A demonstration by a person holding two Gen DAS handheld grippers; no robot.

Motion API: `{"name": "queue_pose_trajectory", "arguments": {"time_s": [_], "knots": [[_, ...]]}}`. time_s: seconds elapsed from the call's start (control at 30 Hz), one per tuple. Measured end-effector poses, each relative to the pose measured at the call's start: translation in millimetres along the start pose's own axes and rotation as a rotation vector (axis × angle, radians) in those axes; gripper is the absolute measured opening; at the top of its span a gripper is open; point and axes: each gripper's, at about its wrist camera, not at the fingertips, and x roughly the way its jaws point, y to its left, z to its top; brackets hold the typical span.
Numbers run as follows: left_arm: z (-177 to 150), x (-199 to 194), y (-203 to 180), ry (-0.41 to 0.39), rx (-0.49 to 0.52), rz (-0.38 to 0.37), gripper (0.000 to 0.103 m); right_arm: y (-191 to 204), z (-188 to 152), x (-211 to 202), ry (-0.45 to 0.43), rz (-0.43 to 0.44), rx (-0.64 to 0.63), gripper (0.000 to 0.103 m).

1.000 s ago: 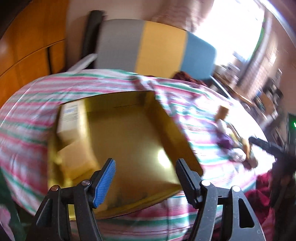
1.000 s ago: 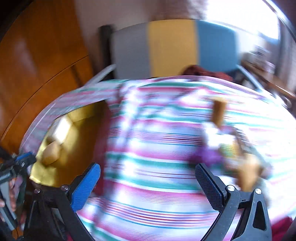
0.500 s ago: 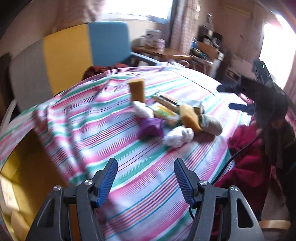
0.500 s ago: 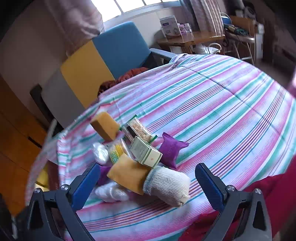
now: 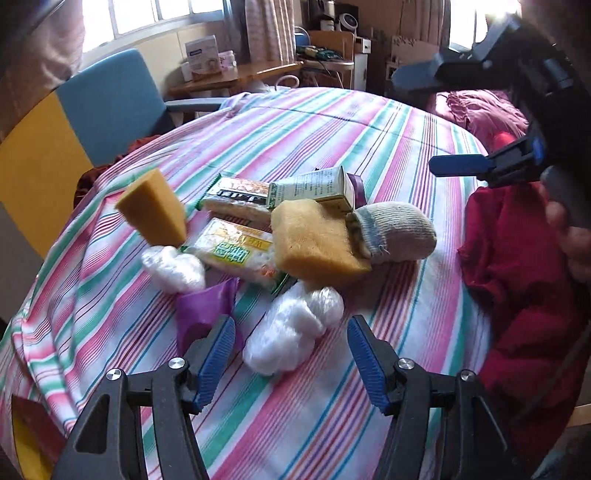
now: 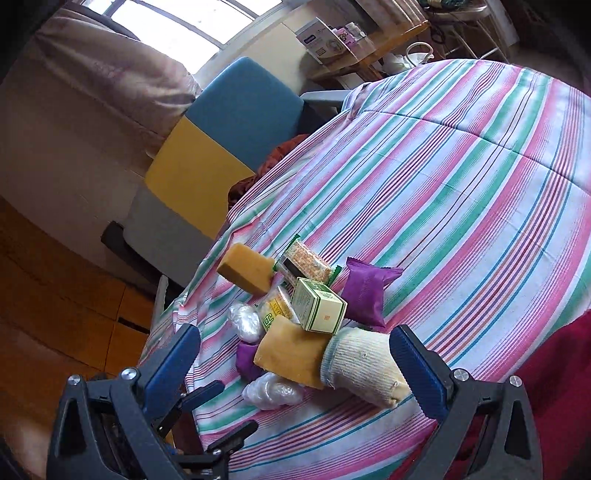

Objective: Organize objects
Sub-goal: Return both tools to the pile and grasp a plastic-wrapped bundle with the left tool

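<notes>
Both claws, the left claw (image 5: 290, 354) and right claw (image 6: 295, 363), have been swung from the box to the pile; held open and empty, the left slightly narrowed above a plastic wad (image 5: 291, 332).

We see a striped cloth (image 5: 369, 155) in pink, green and white covering the tabletop, its folds creased along one line. Behind it stands a chair (image 5: 107, 99) with a blue panel beside a yellow one; in the right wrist view a grey panel follows the yellow. A dark red garment (image 6: 273, 158) lies on its seat. Farther back, a wooden side table (image 5: 236, 75) carries a white box (image 5: 201, 53) under a bright window (image 5: 136, 13). A crimson cloth (image 5: 517, 258) is bunched at the near edge.
</notes>
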Motion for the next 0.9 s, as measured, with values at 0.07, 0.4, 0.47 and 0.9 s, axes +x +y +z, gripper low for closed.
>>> {"name": "queue_pose_trajectory", "arguments": {"time_s": [0.07,0.4,0.47,0.9], "knots": [[4.1,10.3,-0.9,0.023,0.011,-0.004,0.064,-3.6,0.7,1.2,0.004,0.008,0.018,0.103],[-5.8,27.4,-2.6,0.026,-0.068,-0.065,0.043,-6.1,2.3,2.5,0.009,0.029,0.035,0.103],[-19.8,17.6,-0.7,0.011,-0.113,-0.068,0.042,-6.6,2.6,2.6,0.011,0.028,0.037,0.103],[-117.7,-29.4,24.8,-0.074,-0.346,-0.027,0.039,-7.3,3.4,5.9,0.038,-0.029,0.042,0.103]]}}
